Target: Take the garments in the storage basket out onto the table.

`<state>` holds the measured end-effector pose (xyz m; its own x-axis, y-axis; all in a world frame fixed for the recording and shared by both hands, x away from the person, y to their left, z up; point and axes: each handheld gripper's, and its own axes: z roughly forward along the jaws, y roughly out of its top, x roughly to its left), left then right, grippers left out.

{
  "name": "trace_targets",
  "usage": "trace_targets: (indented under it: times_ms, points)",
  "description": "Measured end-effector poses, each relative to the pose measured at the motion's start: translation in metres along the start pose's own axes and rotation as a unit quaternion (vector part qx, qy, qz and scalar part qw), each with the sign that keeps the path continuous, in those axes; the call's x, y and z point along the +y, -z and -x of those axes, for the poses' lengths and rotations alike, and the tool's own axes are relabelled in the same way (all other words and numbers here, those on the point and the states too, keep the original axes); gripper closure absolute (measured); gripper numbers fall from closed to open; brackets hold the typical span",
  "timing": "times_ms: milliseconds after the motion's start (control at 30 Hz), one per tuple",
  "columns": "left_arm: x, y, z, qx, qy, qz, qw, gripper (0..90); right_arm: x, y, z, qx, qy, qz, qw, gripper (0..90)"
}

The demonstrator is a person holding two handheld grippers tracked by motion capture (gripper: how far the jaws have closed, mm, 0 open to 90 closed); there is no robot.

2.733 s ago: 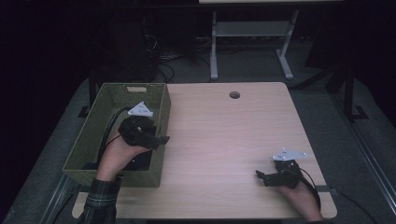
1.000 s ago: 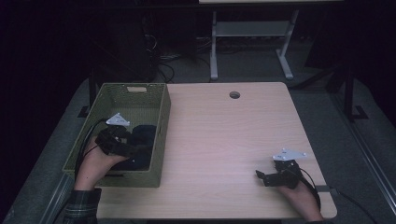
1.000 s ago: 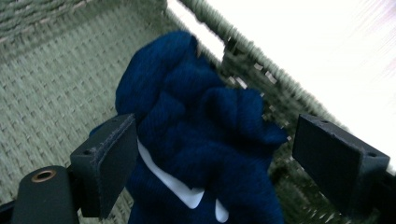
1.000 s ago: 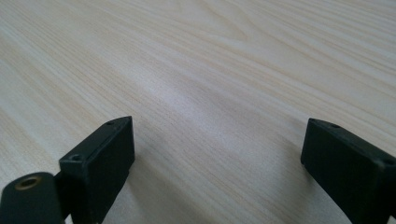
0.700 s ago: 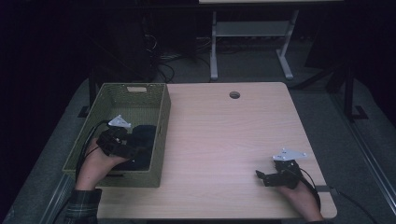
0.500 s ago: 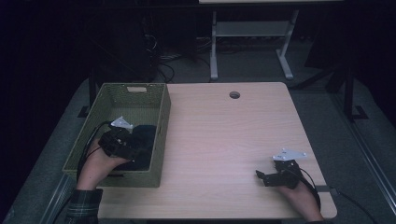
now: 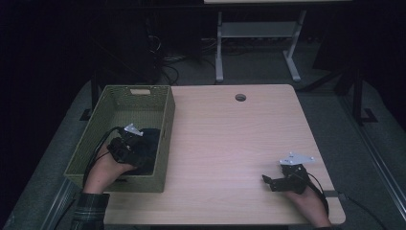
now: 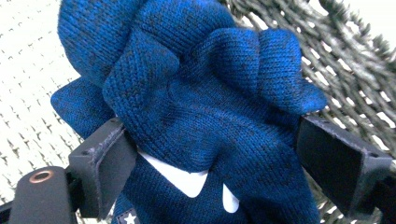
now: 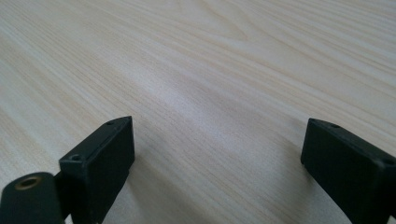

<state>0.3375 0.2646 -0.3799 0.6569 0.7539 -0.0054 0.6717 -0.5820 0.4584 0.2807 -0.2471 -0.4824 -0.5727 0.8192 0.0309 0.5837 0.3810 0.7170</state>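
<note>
Reaching into the basket (image 7: 165, 132) at nine o'clock, the left gripper (image 7: 125, 146) straddles the blue knit glove (image 8: 201, 107) with jaws wide, needing closure next, while the right gripper (image 7: 273, 182) rests open.

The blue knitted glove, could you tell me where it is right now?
The blue knitted glove lies inside the green woven basket at the table's left side, between the open jaws of the left gripper.

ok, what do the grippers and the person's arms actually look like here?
Both the left gripper and the right gripper are black, each topped by a grey three-cornered plate and trailing a black cable. Their jaws are flat black blocks with small screw holes. A dark plaid sleeve covers the left forearm.
</note>
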Motion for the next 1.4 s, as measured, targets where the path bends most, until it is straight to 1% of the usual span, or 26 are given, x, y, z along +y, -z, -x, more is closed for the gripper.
trace_targets:
  times_ms: [67,233,333,433,533,567,600,667,700,800,900,1000,1100,1200,1400]
  points:
    - [0.000,-0.001,0.000,-0.001,0.001,-0.004,1.0000,13.4,0.000,0.000,0.000,0.000,0.000,0.000,1.0000,9.4]
    - [0.001,-0.003,0.000,0.001,-0.004,-0.015,0.9999,14.2,0.000,0.000,0.000,0.000,0.000,0.000,1.0000,9.4]
    - [0.001,-0.003,0.001,0.001,-0.002,-0.017,0.9999,14.9,0.000,0.000,0.000,0.000,0.001,0.000,1.0000,9.4]
    - [0.001,-0.003,0.001,-0.003,-0.005,-0.022,0.9997,20.0,0.000,0.000,0.000,0.000,0.001,0.000,1.0000,9.4]
    - [0.001,-0.003,0.001,-0.007,-0.009,-0.024,0.9997,27.6,0.000,0.000,0.000,0.000,0.000,0.000,1.0000,9.4]
    - [0.001,-0.004,0.001,-0.010,-0.010,-0.024,0.9996,31.6,0.000,0.000,0.000,0.000,0.000,0.000,1.0000,9.4]
    - [0.001,-0.003,0.000,-0.014,-0.016,-0.030,0.9993,35.6,0.000,0.000,0.000,0.000,0.000,0.000,1.0000,9.4]
    - [0.001,-0.003,-0.001,-0.022,-0.018,-0.033,0.9990,45.4,0.000,0.000,0.000,0.000,0.000,0.000,1.0000,9.4]
    - [0.001,-0.004,-0.001,-0.027,-0.019,-0.033,0.9989,52.7,0.000,0.000,0.000,0.000,0.000,0.000,1.0000,9.4]
    - [0.001,-0.005,-0.002,-0.035,-0.012,-0.043,0.9984,64.0,0.000,0.000,0.000,0.000,0.000,0.000,1.0000,9.4]
    - [0.002,-0.006,-0.003,-0.037,-0.008,-0.047,0.9982,70.0,0.000,0.000,0.000,0.000,0.000,0.000,1.0000,9.4]
    - [0.002,-0.005,-0.004,-0.037,-0.003,-0.043,0.9984,72.4,0.000,0.000,0.000,0.000,0.000,0.000,1.0000,9.4]
    - [0.003,-0.001,-0.004,-0.038,0.004,-0.040,0.9985,72.8,0.000,0.000,0.000,0.000,0.000,0.000,1.0000,9.4]
    - [0.006,0.003,-0.005,-0.035,-0.002,-0.037,0.9987,72.6,0.000,0.000,0.000,0.000,0.000,0.000,1.0000,9.4]
    - [0.010,0.015,-0.009,-0.031,0.002,-0.024,0.9992,72.8,0.000,0.000,0.000,0.000,0.000,0.000,1.0000,9.4]
